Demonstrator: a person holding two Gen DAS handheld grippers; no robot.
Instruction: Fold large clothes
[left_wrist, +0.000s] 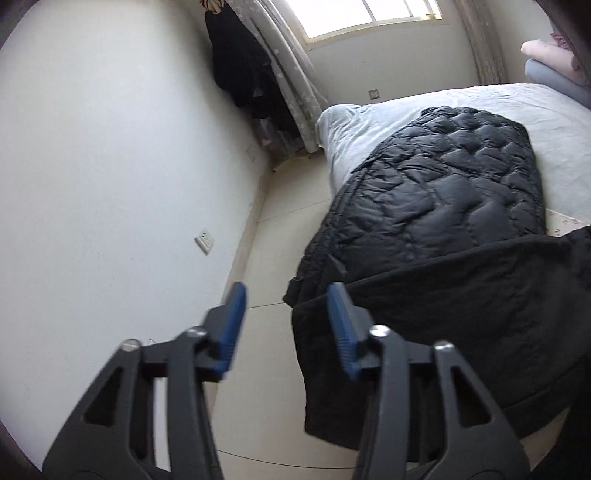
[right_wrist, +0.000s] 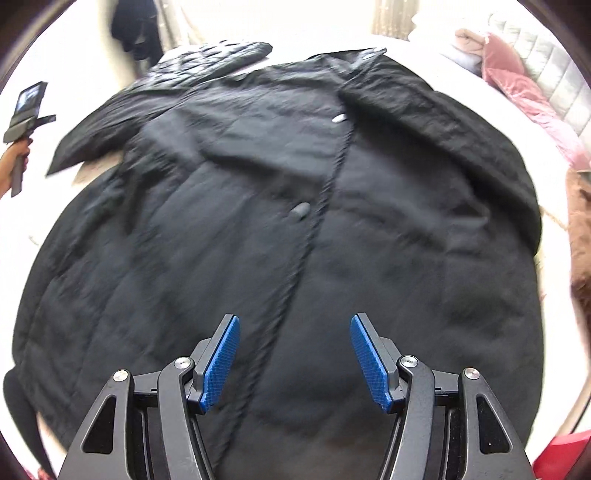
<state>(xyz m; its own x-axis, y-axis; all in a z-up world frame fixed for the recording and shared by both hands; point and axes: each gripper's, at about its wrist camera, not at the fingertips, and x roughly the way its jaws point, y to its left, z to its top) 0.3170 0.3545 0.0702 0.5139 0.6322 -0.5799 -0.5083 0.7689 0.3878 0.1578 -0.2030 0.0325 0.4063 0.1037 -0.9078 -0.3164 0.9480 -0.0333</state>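
- Left wrist view: the left hand-held gripper (left_wrist: 286, 314) has its jaws apart, and nothing is between the blue pads (left_wrist: 232, 328). It points over the pale floor (left_wrist: 280, 229) beside the bed (left_wrist: 480, 107), close to the hanging edge of the black coat (left_wrist: 461, 295).
- A black quilted jacket (left_wrist: 443, 177) lies on the bed, past the coat and touching it. It looks folded into a compact shape.
- Behind the bed there is a window (left_wrist: 369, 14) with a pale curtain (left_wrist: 291, 74), and a dark garment (left_wrist: 240, 74) hangs in the corner. A wall socket (left_wrist: 205, 240) sits low on the white wall.
- Right wrist view: the right hand-held gripper (right_wrist: 295, 354) is also open and holds nothing. It is above the lower part of the black coat (right_wrist: 258, 221), and the pads do not press on the cloth.
- The coat is spread flat on the bed with its front side up. Its front edge runs up the middle, with a button (right_wrist: 301, 210) beside it, and one sleeve is folded across the upper part.
- The quilted jacket (right_wrist: 207, 62) is at the far left of the coat. Pink pillows (right_wrist: 517, 81) lie at the far right.
- At the left edge, a hand (right_wrist: 13, 162) of the person holds the other gripper's handle.
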